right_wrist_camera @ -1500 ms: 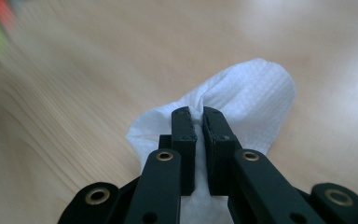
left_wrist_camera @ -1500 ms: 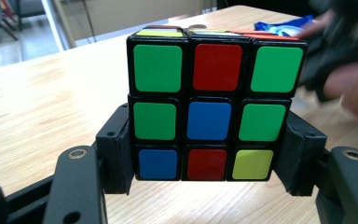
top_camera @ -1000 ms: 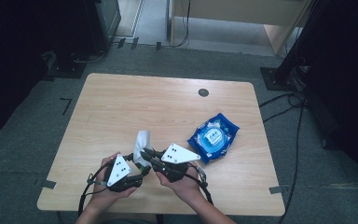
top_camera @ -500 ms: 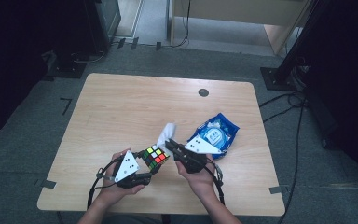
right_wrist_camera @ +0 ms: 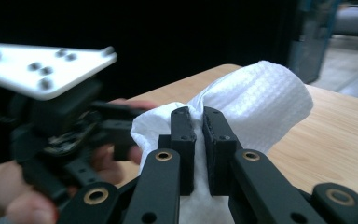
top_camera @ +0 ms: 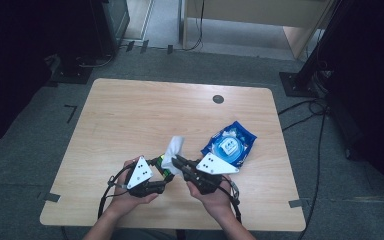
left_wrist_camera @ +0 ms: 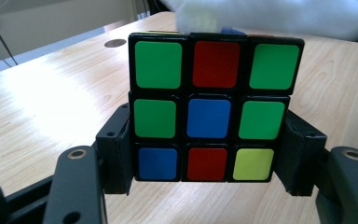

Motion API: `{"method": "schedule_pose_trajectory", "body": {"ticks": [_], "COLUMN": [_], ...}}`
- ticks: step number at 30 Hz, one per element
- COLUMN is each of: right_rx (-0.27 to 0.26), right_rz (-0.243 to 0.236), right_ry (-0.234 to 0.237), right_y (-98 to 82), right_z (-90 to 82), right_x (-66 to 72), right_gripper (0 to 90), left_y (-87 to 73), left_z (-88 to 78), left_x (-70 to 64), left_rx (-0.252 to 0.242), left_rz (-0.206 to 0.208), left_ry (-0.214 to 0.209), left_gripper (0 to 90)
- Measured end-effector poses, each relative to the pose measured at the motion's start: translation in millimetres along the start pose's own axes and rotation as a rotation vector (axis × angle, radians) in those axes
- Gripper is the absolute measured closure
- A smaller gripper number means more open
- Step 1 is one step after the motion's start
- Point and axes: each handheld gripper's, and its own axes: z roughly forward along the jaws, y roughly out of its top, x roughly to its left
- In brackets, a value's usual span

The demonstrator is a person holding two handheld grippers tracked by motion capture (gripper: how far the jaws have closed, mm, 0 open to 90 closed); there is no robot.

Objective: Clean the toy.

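High view: the counter point(top_camera: 130, 115) is being looked down on from above the person's side, facing forward, the whole top being taken in from well back.

Left gripper view: the scene is being viewed along the left tool point(left_wrist_camera: 207, 154), very close to the cube point(left_wrist_camera: 209, 112), low over the counter surface.

Right gripper view: the scene is being viewed along the right tool point(right_wrist_camera: 199, 140), close on the white wipe point(right_wrist_camera: 261, 102), facing the left tool.

Shared: cube, wipe and counter edge are being covered by all views.
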Motion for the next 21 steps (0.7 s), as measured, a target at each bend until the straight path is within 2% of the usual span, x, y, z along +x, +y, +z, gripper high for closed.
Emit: {"method": "schedule_pose_trajectory", "body": {"ticks": [3, 8, 17, 20, 21], "right_rx": [0.017, 0.006, 0.014, 0.035, 0.052], "right_rz": [-0.038, 0.016, 0.034, 0.042, 0.044], "right_ry": [0.002, -0.011, -0.085, -0.117, -0.13], "right_y": [-3.5, -5.9, -14.1, -18.5, -20.5], "right_z": [4.8, 3.3, 1.7, 1.8, 2.5], "right_x": [4.8, -6.1, -24.1, -32.1, -34.8], "right_gripper": [85.2, 85.1, 84.9, 84.9, 84.9], "left_y": [0.4, 0.7, 1.1, 1.1, 1.5], "left_z": [-1.8, -5.2, -6.9, -8.7, -10.0], "left_x": [-0.2, 1.9, 4.7, 6.7, 7.8], "left_rx": [-0.002, -0.018, -0.026, -0.035, -0.049], "left_rz": [0.006, -0.009, -0.021, -0.029, -0.044], "left_ry": [0.003, -0.009, -0.014, -0.015, -0.021], "left_gripper": [34.2, 34.2, 34.2, 34.1, 34.2]}}
